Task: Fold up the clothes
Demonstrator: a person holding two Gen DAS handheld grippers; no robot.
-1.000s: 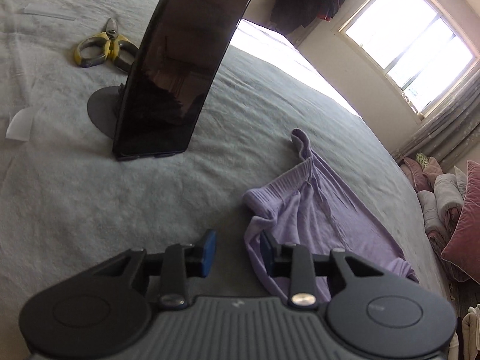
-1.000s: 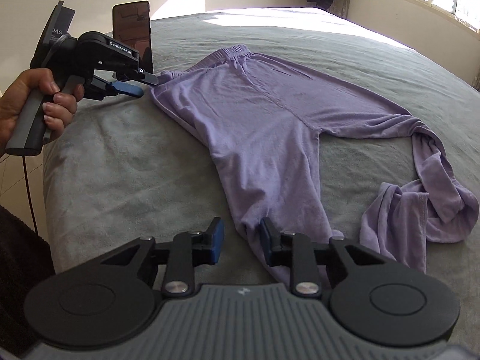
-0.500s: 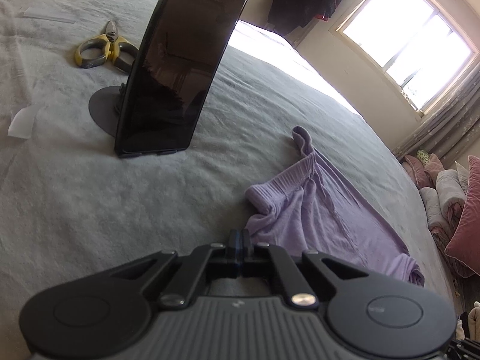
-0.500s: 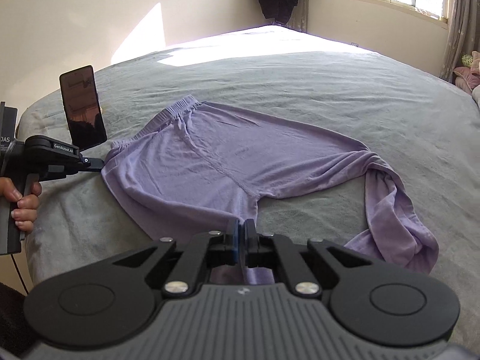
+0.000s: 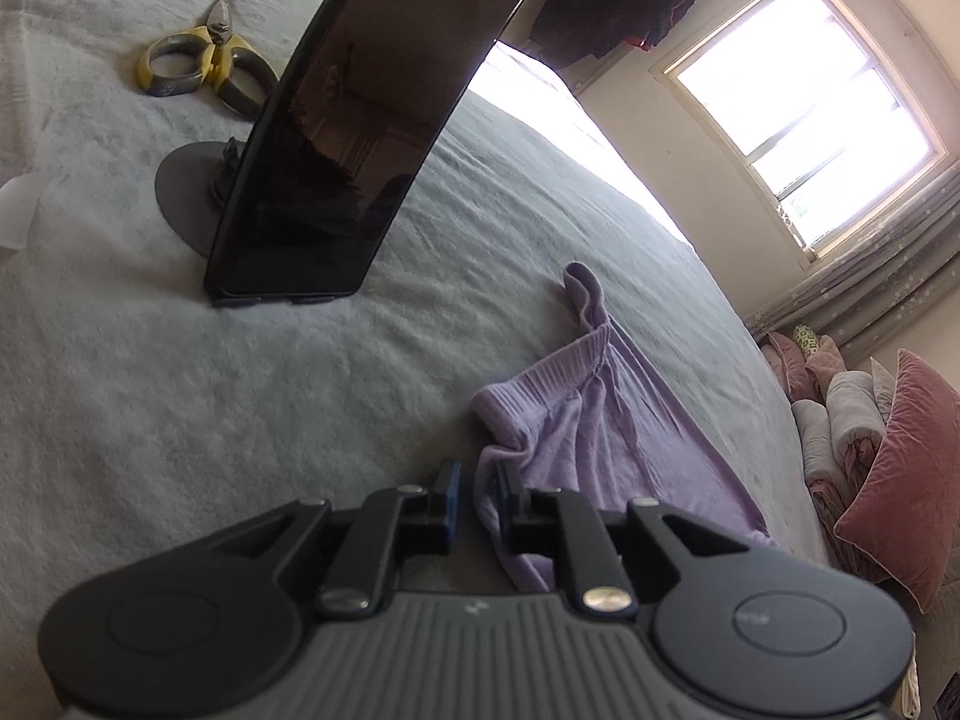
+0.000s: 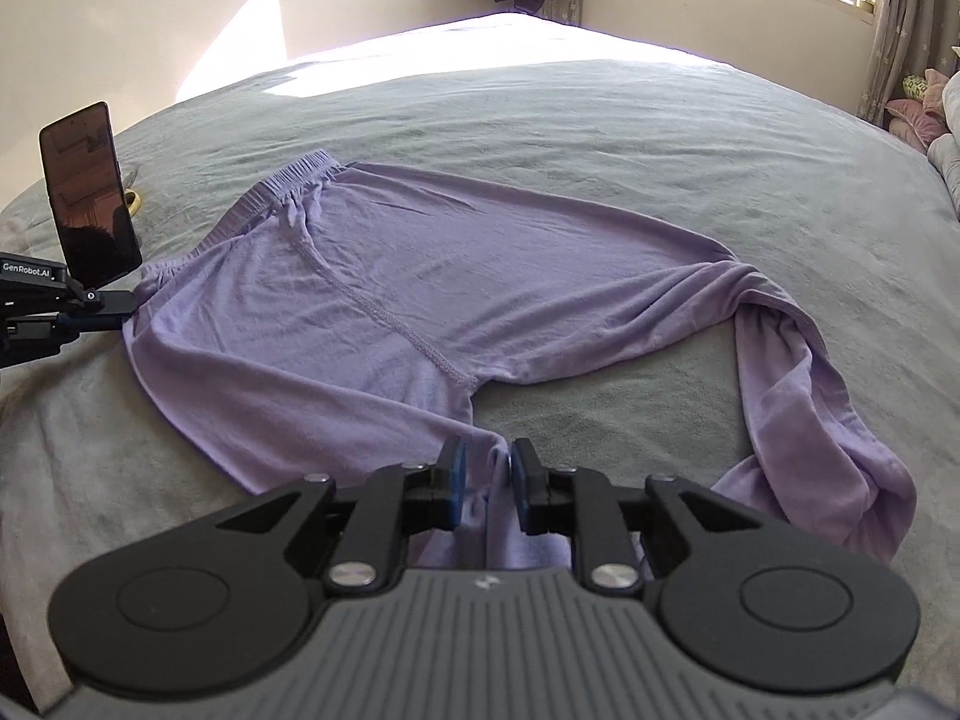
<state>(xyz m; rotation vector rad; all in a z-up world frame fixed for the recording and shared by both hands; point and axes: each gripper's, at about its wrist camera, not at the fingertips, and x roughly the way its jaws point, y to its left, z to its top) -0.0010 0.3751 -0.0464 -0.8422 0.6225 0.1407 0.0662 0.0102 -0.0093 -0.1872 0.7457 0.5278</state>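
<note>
left claw (image 5: pixel 478 495) parted, right claw (image 6: pixel 486 480) parted

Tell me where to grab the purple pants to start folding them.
Grip the purple pants at the elastic waistband, coming in low from its open left end: it lies flat and bunched thick, while the far leg's end is twisted.

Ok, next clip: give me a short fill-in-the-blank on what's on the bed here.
1. The trousers spread on the bed are ____ in colour.
2. The phone stands upright on a round ____.
3. Behind the phone lie scissors with ____ handles.
4. The left gripper is at the trousers' ____ end.

Answers: purple; stand; yellow; waistband
</note>
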